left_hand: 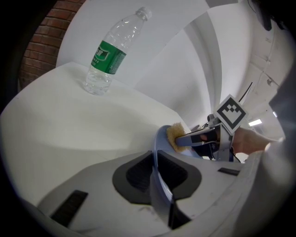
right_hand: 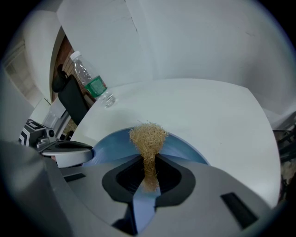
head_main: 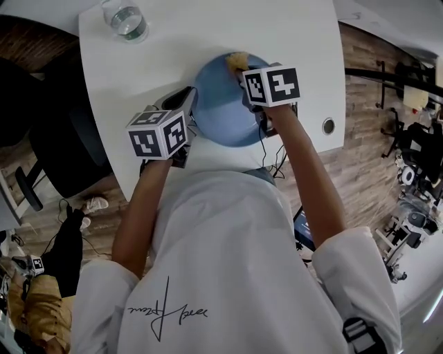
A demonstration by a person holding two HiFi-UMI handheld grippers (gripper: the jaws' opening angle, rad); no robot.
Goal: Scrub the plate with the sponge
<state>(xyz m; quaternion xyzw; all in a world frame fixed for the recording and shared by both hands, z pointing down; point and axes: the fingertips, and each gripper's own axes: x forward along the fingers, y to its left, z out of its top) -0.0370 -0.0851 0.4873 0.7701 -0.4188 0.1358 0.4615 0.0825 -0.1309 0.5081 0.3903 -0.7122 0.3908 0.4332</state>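
Observation:
A round blue plate point(head_main: 225, 110) lies on the white table point(head_main: 159, 48). My left gripper point(head_main: 190, 109) is shut on its left rim; the left gripper view has the plate point(left_hand: 159, 190) edge-on between the jaws. My right gripper point(head_main: 243, 70) reaches over the plate from the right and is shut on a tan fibrous sponge point(head_main: 237, 60), which presses on the plate's far rim. From the right gripper point(right_hand: 148, 178), the sponge point(right_hand: 148, 138) sticks out of the jaws onto the blue plate point(right_hand: 185, 149). The left gripper view also catches the sponge point(left_hand: 174, 136) and right gripper point(left_hand: 203, 137).
A clear water bottle point(head_main: 125, 18) with a green label point(left_hand: 109, 56) stands at the table's far left corner. A round cable hole point(head_main: 328, 126) sits near the right edge. A black chair point(head_main: 66, 138) stands left of the table; equipment point(head_main: 415, 173) lies on the wooden floor at right.

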